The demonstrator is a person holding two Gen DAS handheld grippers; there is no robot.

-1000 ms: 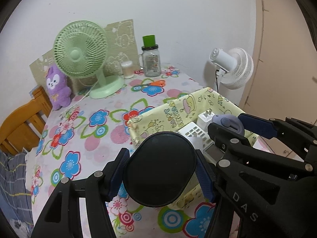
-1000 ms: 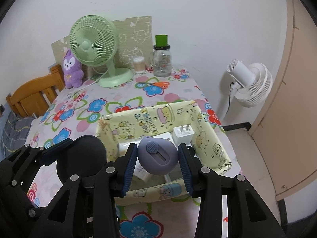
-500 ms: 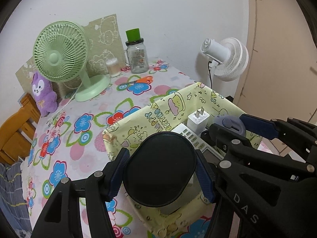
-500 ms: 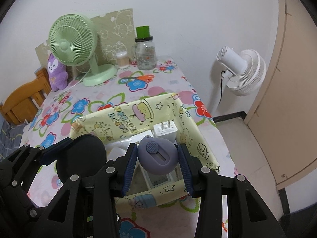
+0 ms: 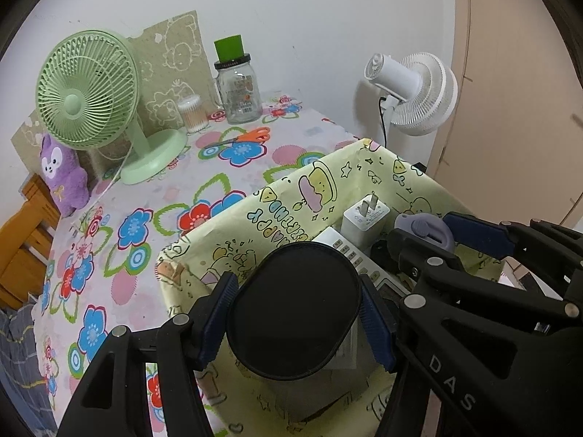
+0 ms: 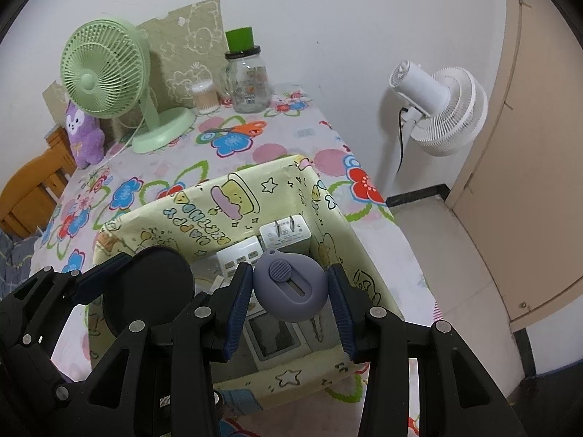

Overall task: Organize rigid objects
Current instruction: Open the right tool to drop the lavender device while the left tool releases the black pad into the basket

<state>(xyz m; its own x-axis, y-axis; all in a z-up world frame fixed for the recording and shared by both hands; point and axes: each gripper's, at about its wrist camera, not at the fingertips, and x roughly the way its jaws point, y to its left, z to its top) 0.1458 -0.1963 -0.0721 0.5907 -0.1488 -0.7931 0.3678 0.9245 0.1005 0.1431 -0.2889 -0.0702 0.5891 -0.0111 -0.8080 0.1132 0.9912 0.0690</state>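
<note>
Black and oval, the flat disc (image 5: pixel 295 311) sat clamped between the blue pads of the left gripper (image 5: pixel 297 315), low in the centre of the left wrist view, right above the yellow cartoon-print box (image 5: pixel 233 240). Over in the right wrist view the right gripper (image 6: pixel 289 289) was squeezed onto a small greyish-purple rounded gadget with a ribbed slider (image 6: pixel 289 287), also hanging over the open box, a bit below the middle of the frame. Both grippers sat side by side, each showing up at the edge of the other's camera.

Inside the box were a white plug adapter (image 6: pixel 285 235) with its prongs pointing up, tucked by the far right corner, and a white remote with buttons (image 6: pixel 242 255) just beside it.

The box stood on a counter covered in a flowery cloth (image 5: pixel 120 225). Further back, toward the upper left, were a green desk fan (image 5: pixel 91 102), a purple plush (image 5: pixel 63 178), a glass jar with a green lid (image 5: pixel 237 87), a tub of cotton swabs (image 5: pixel 193 113) and orange scissors (image 5: pixel 251 134). A white fan (image 6: pixel 437 109) stood off at the right by the wall.
</note>
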